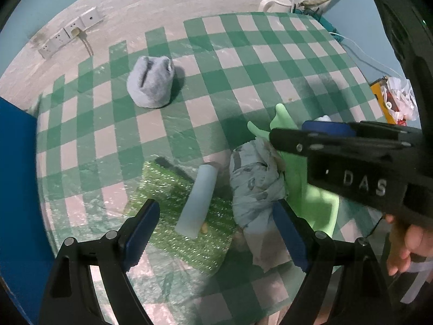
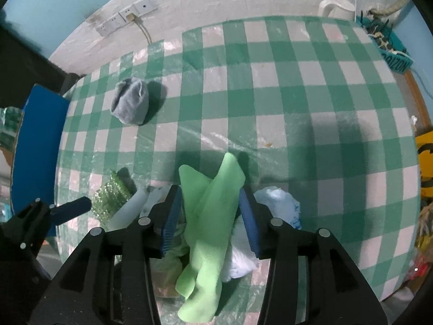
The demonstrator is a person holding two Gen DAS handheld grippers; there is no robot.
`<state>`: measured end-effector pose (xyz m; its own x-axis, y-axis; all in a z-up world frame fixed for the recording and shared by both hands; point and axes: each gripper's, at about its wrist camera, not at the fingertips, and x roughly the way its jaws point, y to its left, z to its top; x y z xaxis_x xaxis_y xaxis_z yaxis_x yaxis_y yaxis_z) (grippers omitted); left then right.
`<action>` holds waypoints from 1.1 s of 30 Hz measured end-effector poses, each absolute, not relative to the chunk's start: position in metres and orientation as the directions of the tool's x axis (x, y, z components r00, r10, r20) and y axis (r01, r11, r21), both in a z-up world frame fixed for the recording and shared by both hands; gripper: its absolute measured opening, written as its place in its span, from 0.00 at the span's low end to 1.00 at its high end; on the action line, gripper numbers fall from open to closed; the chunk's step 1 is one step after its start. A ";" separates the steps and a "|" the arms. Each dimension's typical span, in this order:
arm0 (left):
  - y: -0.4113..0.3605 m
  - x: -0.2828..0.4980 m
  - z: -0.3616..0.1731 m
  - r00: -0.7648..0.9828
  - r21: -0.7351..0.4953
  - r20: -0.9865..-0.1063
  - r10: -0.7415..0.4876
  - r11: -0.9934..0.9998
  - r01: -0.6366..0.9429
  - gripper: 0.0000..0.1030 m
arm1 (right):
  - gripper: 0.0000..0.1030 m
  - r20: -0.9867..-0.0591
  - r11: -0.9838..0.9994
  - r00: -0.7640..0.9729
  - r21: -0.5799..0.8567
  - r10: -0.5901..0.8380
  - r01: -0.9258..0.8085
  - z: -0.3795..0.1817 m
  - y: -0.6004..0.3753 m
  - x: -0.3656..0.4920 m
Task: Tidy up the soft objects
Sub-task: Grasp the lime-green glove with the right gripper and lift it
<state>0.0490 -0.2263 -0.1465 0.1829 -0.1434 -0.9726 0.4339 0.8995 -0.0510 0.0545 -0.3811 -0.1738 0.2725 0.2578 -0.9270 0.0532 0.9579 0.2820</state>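
Green-and-white checked cloth under clear plastic covers the bench, with a pale wall behind it. At lower centre of the right wrist view, the right gripper has its fingers on either side of a light green cloth; they look closed on it, with the cloth bunched between the pads and hanging below. Just right of it lies a white cloth. At the bottom of the left wrist view, the left gripper has its fingers spread wide above a pale foam roll resting on a glittery green pad, with a crumpled patterned cloth beside it. A grey sock bundle sits apart at upper left. To do this step well, the lift should probably be slow and straight, so the green cloth does not drag its neighbours. Raised letters "DAS" show on the right gripper's body; a teal band at upper right carries writing too unclear to read surely.
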 end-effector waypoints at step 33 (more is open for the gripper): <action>-0.249 0.065 -0.173 0.079 -0.194 -0.968 -0.239 0.909 0.368 0.81 | 0.05 -0.879 0.928 0.373 0.358 0.297 0.103 -0.144 -0.406 0.025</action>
<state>0.0654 -0.2487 -0.1734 0.0790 -0.2388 -0.9679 0.3682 0.9092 -0.1943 0.0253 -0.4061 -0.1441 0.3727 0.2974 -0.8790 0.1026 0.9282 0.3576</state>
